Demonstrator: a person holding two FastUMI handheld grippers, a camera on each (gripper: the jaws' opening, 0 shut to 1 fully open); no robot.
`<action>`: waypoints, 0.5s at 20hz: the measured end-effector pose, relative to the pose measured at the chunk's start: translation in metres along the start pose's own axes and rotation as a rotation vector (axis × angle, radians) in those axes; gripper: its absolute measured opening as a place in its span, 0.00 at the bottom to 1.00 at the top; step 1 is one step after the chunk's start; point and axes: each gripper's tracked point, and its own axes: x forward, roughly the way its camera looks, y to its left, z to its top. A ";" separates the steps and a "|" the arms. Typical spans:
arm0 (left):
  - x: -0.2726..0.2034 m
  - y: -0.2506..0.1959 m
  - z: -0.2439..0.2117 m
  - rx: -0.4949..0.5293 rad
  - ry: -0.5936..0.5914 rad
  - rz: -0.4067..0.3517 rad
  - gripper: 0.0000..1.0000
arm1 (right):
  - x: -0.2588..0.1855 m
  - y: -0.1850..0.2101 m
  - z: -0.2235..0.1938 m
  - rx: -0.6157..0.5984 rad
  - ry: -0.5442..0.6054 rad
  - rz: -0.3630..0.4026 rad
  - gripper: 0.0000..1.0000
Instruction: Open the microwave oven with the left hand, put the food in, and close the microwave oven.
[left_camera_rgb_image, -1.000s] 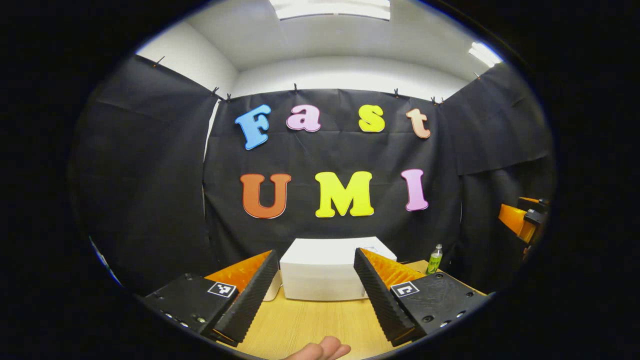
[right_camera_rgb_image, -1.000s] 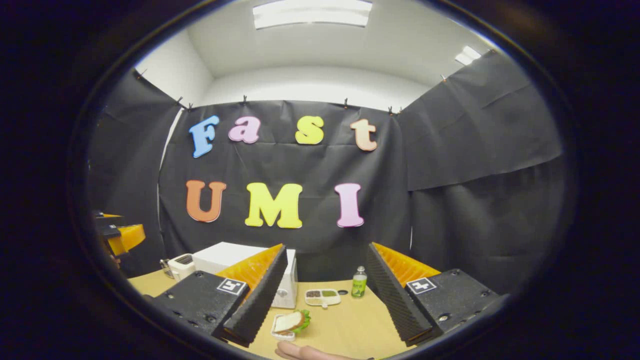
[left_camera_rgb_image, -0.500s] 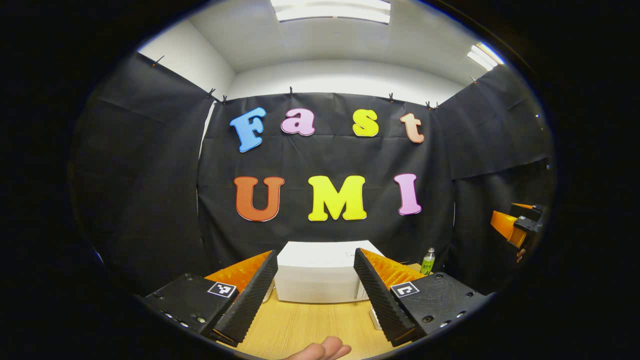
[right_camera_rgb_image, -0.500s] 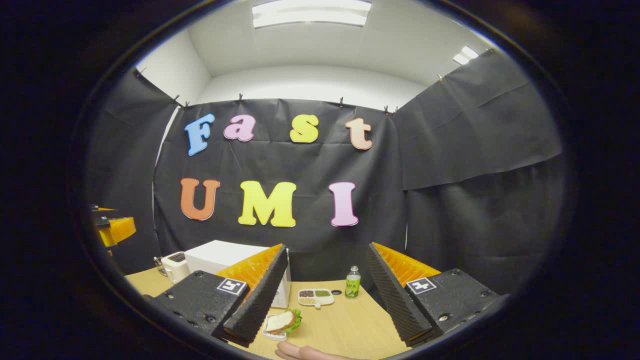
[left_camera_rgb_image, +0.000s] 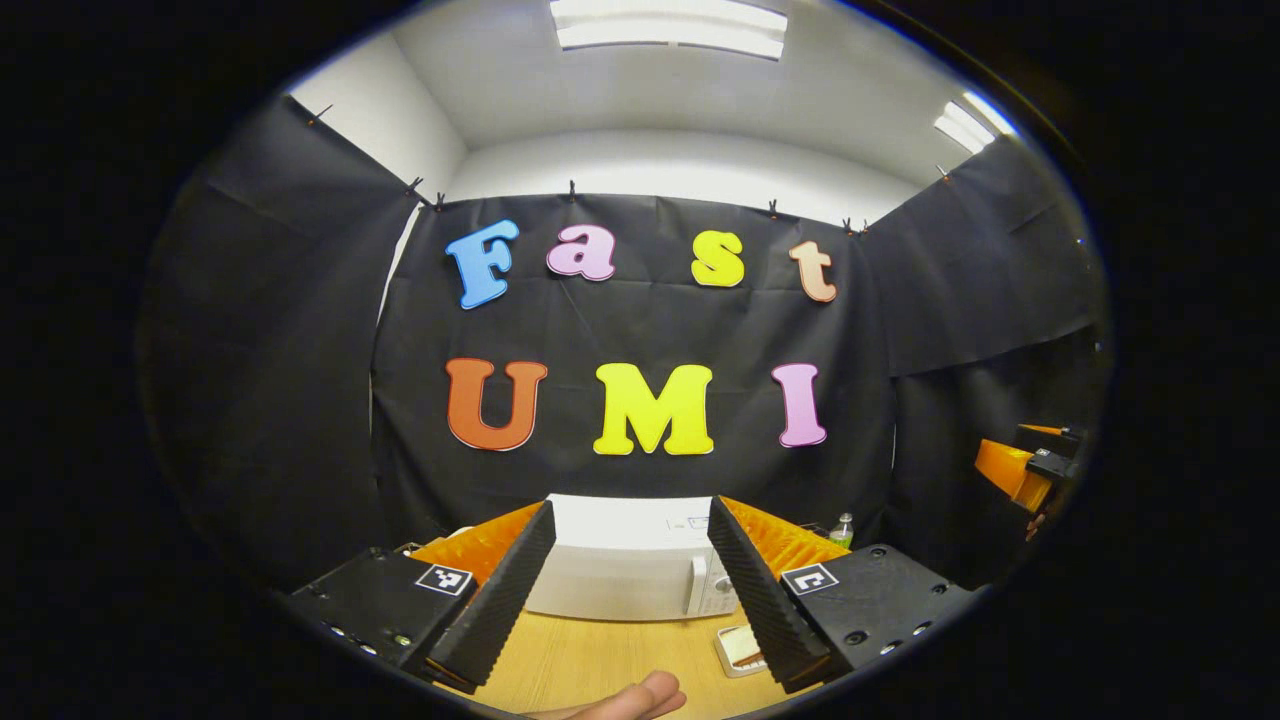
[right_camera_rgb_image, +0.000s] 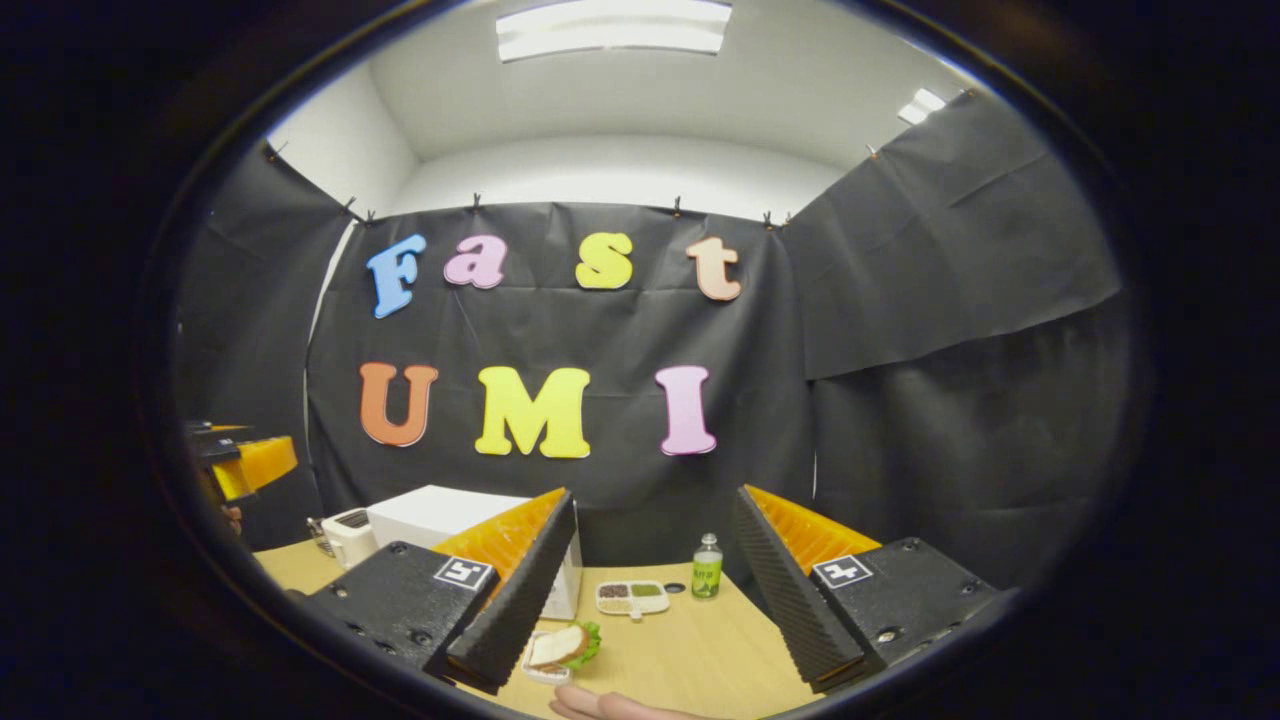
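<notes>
Wooden worktop (left_camera_rgb_image: 600, 660) carries a closed microwave (left_camera_rgb_image: 630, 580) straight ahead of the left gripper (left_camera_rgb_image: 630, 590), fingers apart; right gripper (right_camera_rgb_image: 650, 590), also apart, faces the sandwich (right_camera_rgb_image: 560, 645).

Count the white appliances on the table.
2: the microwave oven at the table's back left, door closed, and a small toaster just to its left. Others may be hidden behind the jaws.

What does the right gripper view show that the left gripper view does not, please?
Right gripper view: a white divided dish of grains and a bread sandwich with green lettuce in a small tray. Left gripper view: the white microwave oven's closed door front with its vertical handle. Both: that microwave oven, the green plastic bottle and the light wooden table.
</notes>
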 end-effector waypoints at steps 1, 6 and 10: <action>0.010 -0.004 -0.008 -0.006 0.010 -0.001 0.86 | 0.002 -0.001 -0.002 0.000 0.004 0.004 1.00; 0.073 -0.014 -0.050 0.002 0.040 0.023 0.96 | 0.017 -0.015 -0.017 0.007 0.018 0.007 0.92; 0.124 -0.029 -0.106 -0.008 0.085 0.018 0.96 | 0.027 -0.027 -0.032 0.011 0.029 0.014 0.92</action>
